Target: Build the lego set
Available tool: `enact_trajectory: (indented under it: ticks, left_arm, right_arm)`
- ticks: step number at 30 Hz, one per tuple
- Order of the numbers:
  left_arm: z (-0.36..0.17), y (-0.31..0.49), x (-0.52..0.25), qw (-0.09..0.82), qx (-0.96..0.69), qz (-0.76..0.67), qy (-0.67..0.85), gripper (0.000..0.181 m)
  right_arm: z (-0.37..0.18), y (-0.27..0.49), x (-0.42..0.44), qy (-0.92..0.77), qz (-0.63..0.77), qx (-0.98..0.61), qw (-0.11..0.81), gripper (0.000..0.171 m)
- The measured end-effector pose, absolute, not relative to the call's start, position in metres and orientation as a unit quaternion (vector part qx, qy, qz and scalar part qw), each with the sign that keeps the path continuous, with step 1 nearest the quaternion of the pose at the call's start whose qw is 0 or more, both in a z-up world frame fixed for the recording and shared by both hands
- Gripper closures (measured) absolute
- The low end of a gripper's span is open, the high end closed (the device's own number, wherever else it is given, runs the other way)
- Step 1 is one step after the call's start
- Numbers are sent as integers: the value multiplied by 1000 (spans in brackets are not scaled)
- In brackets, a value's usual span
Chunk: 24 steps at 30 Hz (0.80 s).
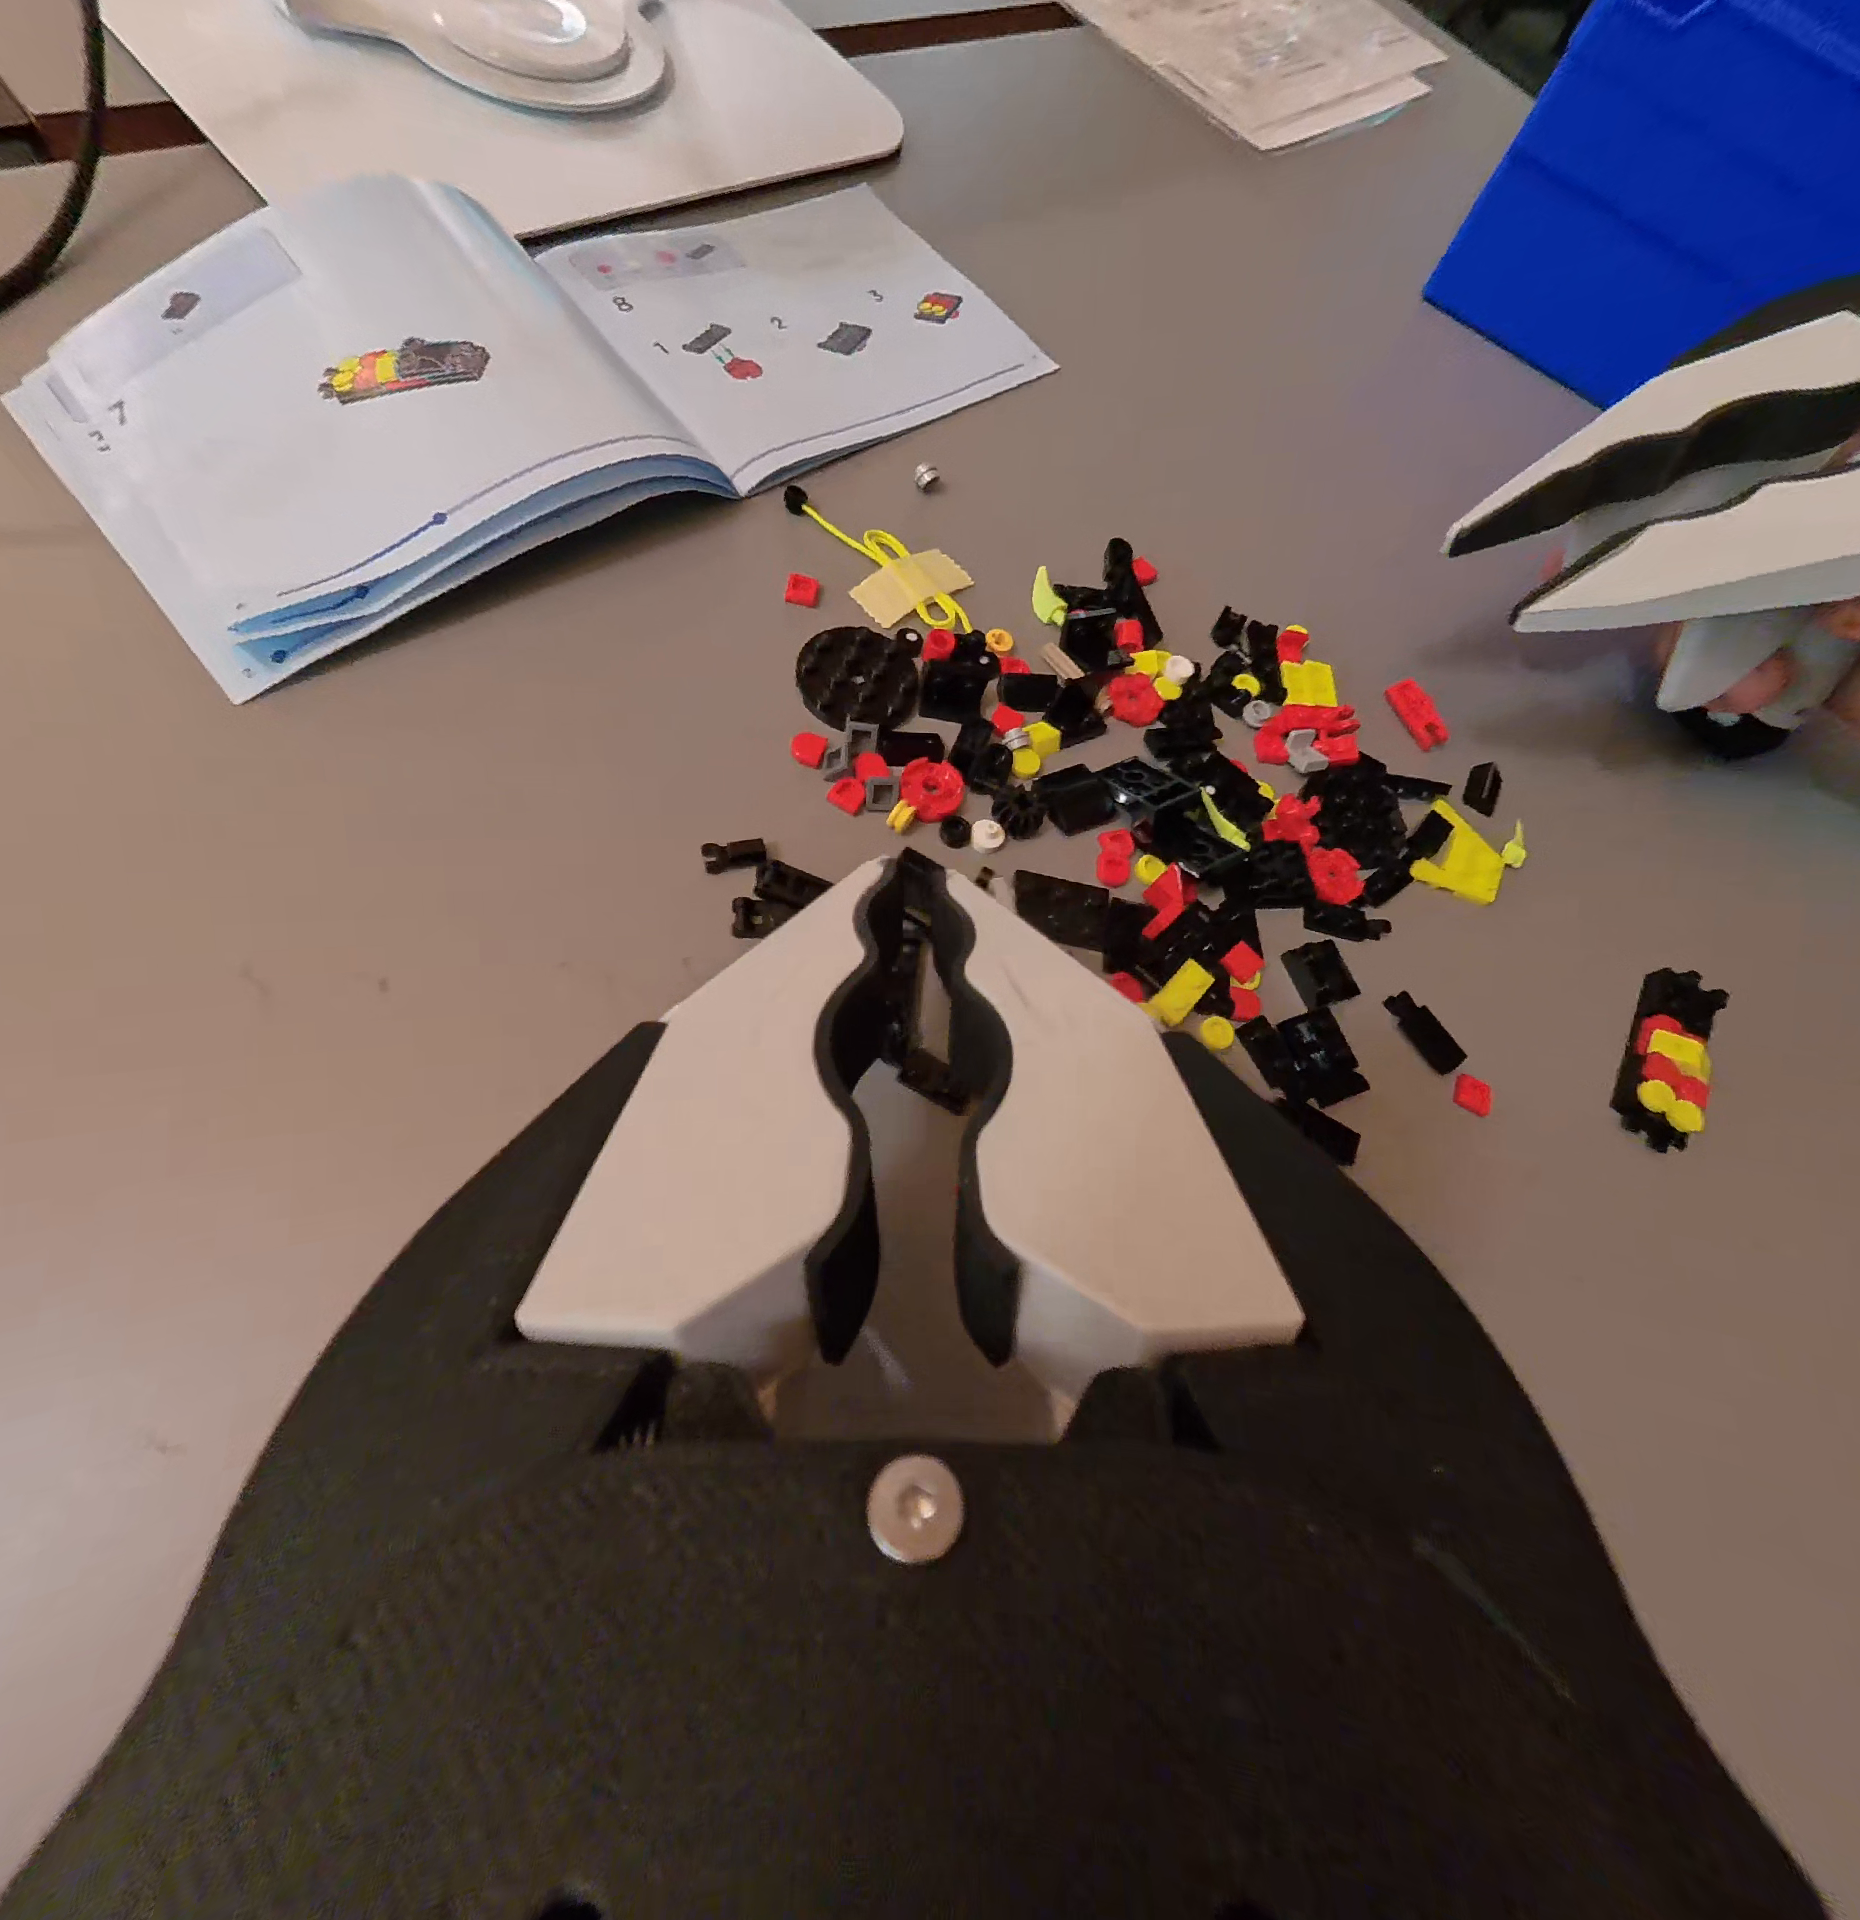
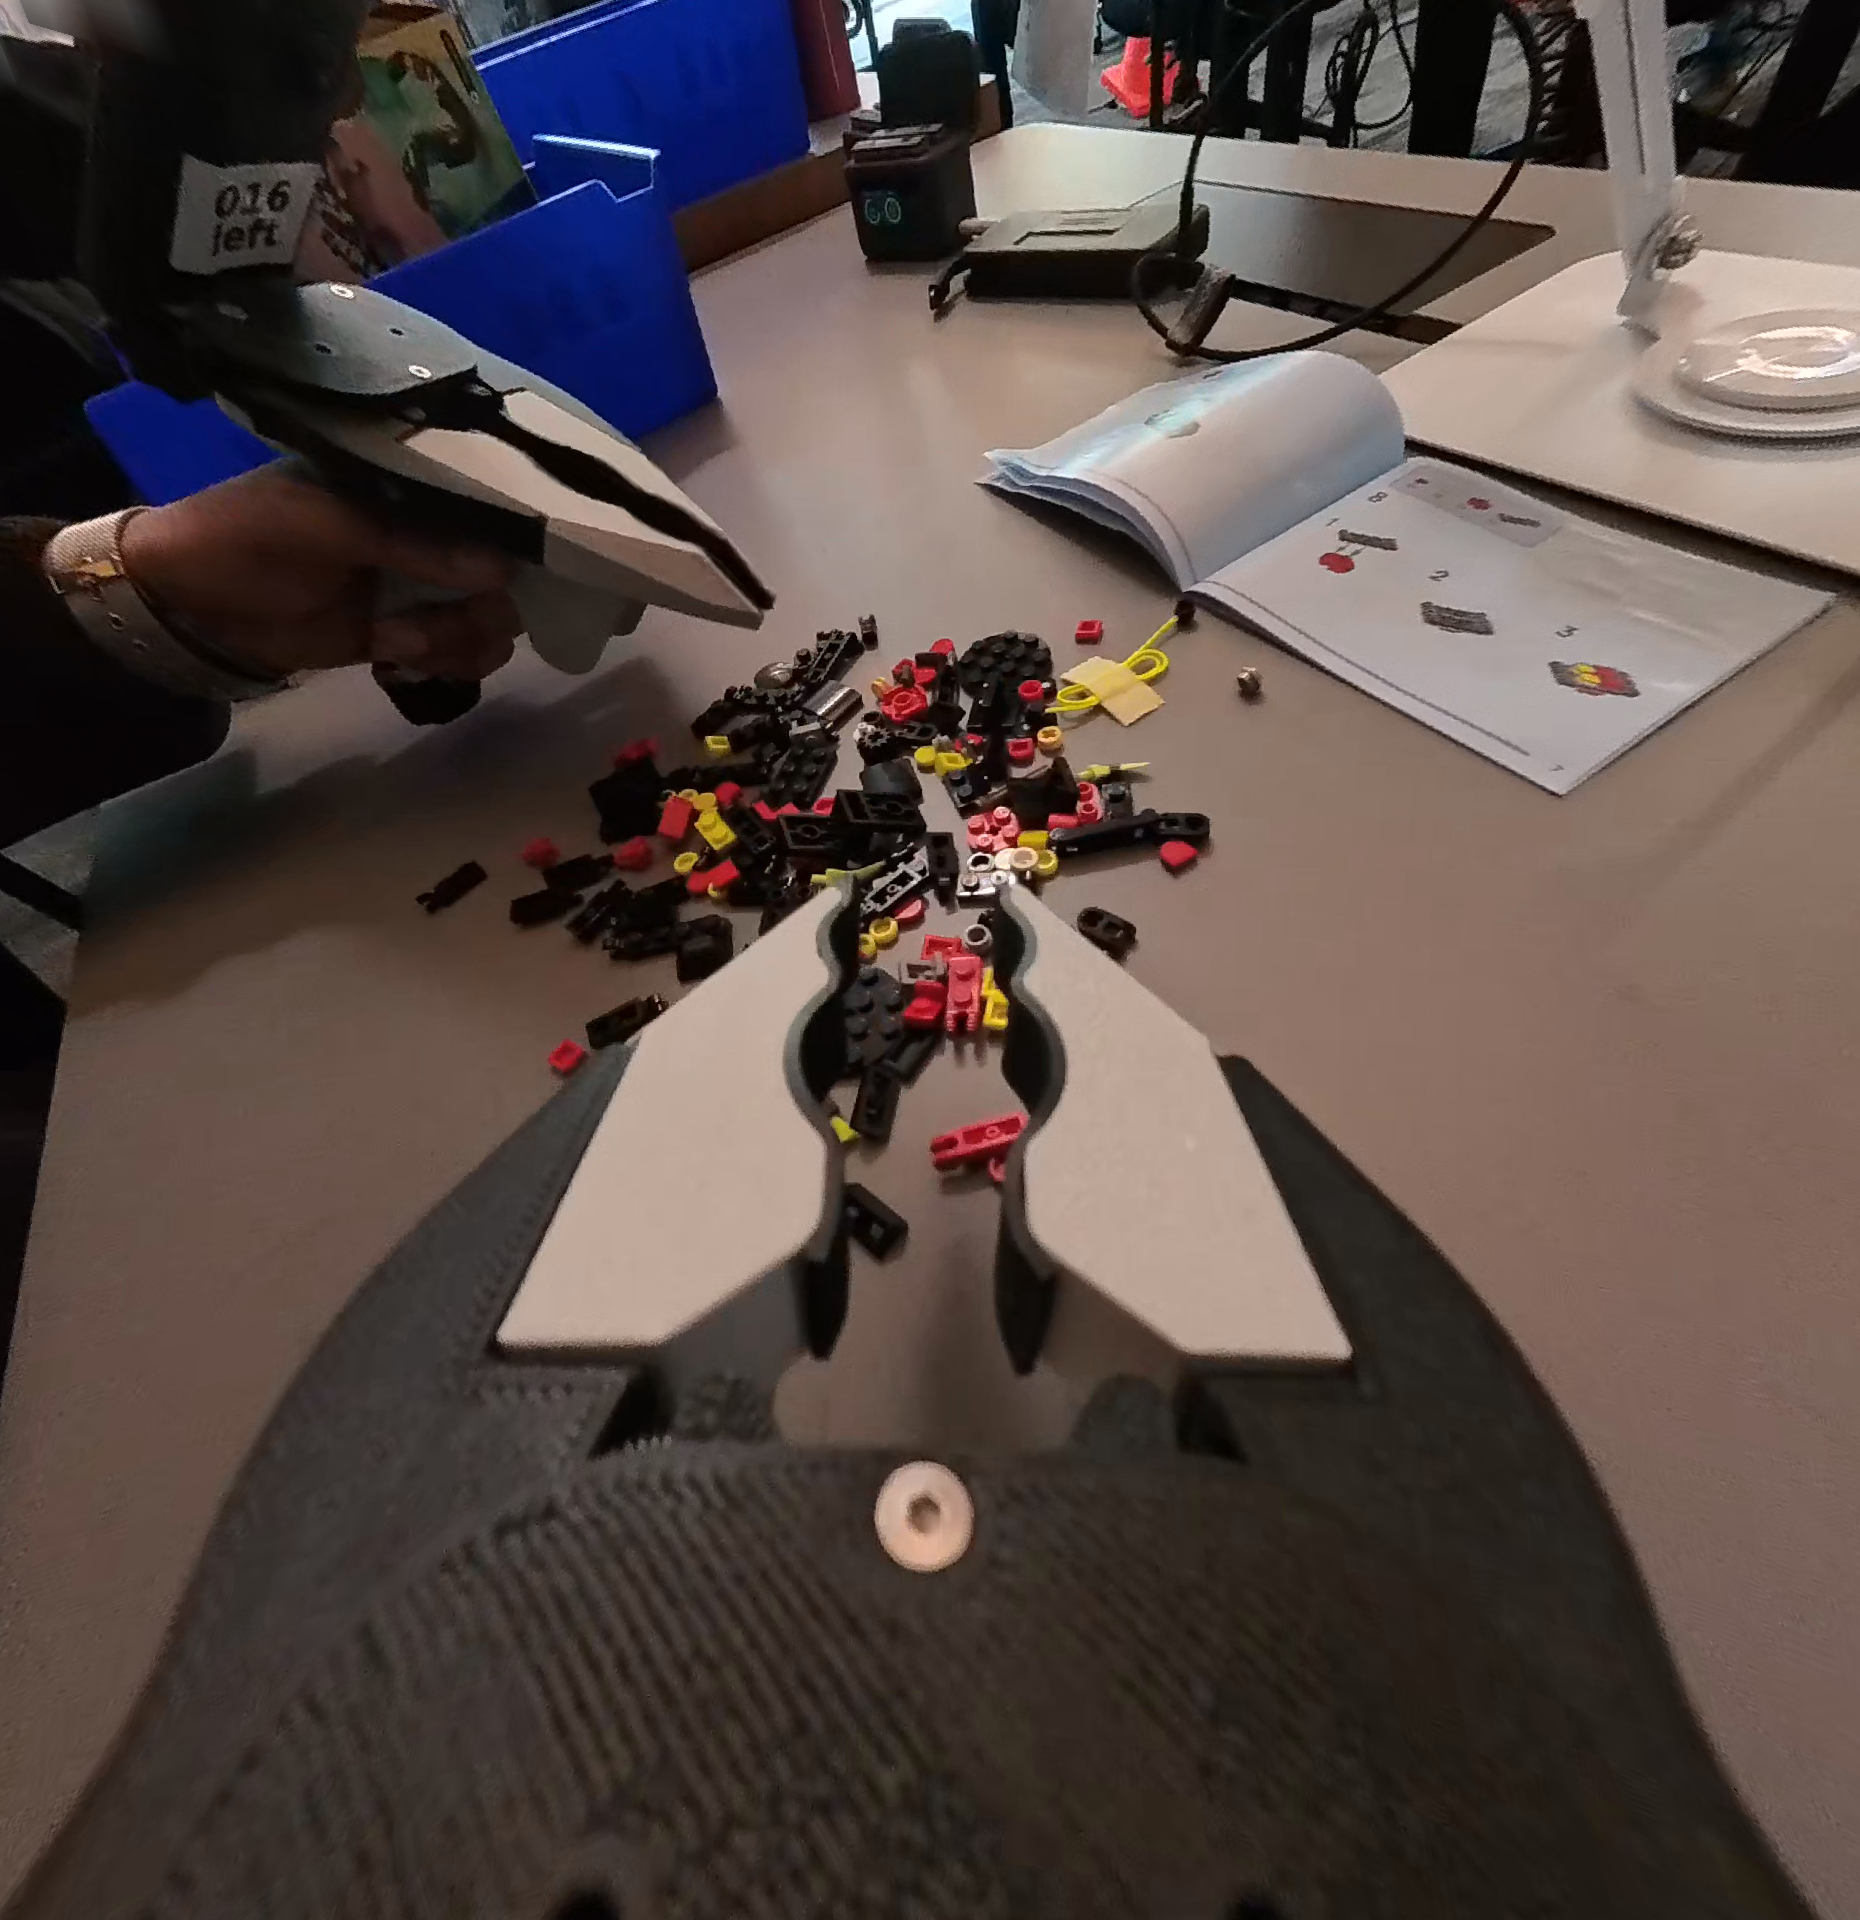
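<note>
We have the left gripper (image 1: pixel 918 868) nearly closed on a thin black piece (image 1: pixel 913 977), held edge-on between the pads, its top poking out at the tips. We cannot tell which part it is. The gripper hangs above the near-left edge of the loose pile (image 1: pixel 1144 769) on the grey table (image 1: pixel 386 1039).

The right gripper (image 2: pixel 926 899) is partly open and holds nothing; bricks and table show through the gap between its fingers. It hovers low over its own side of the pile.

A small sub-build (image 1: pixel 1669 1060), black with red and yellow bricks on top, lies apart from the pile, on its right side in the left view. The manual (image 1: pixel 469 416) lies open beyond the pile, with a yellow string (image 1: pixel 884 561) and a small silver stud (image 1: pixel 927 477) just in front of it. A blue bin (image 1: pixel 1653 187) stands at the far right.

Risks as we judge them:
- The black piece is gripped on a narrow edge. Any sideways load while pressing it onto another part could make it rotate or pop out into the pile, where black parts are many and hard to tell apart.
- The right fingers sit close above the heap. Closing there could catch several bricks at once, or scatter small ones.
- The sub-build lies unsupported; pressing on it with one gripper would likely slide it across the table.
- The silver stud could roll if nudged.
</note>
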<state>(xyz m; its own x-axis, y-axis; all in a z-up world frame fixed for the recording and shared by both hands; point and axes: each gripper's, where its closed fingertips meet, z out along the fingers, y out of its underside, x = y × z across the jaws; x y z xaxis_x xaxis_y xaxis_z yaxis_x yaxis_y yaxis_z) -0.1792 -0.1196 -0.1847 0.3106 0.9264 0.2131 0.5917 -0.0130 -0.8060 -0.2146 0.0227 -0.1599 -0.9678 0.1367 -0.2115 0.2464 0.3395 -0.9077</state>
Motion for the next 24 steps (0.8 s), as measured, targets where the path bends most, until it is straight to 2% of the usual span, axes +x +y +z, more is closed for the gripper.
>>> enact_trajectory:
  ticks: [1,24]
  left_arm:
    - [-184,-122,-180,430,-683,199,-557,177]
    - [-186,-123,-181,433,-673,193,-568,178]
  right_arm:
    - [-160,23,-214,818,-562,117,48,148]
    - [-167,21,-213,832,-542,112,33,142]
